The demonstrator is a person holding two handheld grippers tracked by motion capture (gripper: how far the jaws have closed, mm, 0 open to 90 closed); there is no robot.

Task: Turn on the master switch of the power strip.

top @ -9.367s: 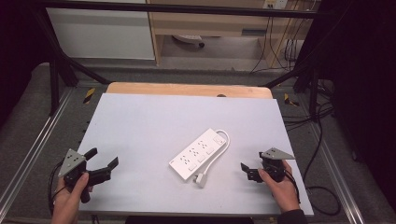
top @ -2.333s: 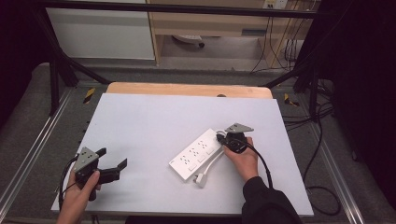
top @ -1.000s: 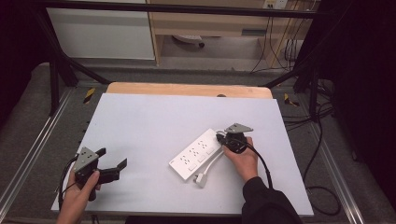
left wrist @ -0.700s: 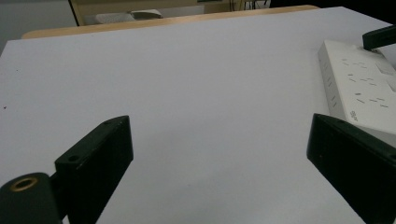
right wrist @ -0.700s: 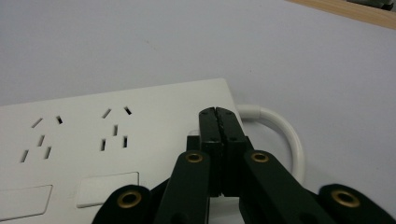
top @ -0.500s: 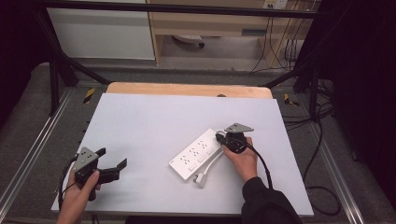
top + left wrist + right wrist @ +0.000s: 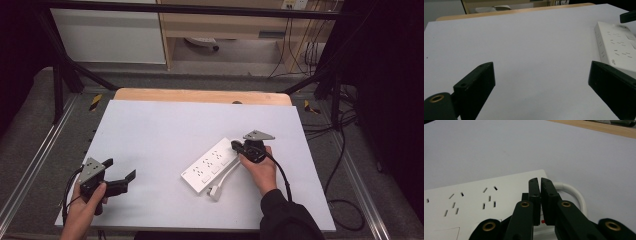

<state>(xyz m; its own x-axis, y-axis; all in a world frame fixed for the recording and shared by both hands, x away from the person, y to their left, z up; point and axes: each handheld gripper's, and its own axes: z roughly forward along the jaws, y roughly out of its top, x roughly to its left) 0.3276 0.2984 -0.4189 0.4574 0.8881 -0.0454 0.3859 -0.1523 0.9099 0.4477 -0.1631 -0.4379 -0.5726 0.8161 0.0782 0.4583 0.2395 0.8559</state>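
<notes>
**Right gripper pressing at the power strip's switch end**

The power strip [image 7: 212,163] lies diagonally right of table [image 7: 165,130] centre, its cable [image 7: 227,175] looped along its 5 o'clock side. The right gripper [image 7: 237,146] rests its jaws, pressed together with nothing between them, on the strip's 2 o'clock end; a red element shows beneath the tips, probably the switch, suggesting a pressing posture. The left gripper [image 7: 120,176] waits at 8 o'clock, jaws spread wide, well apart from the strip.
</notes>
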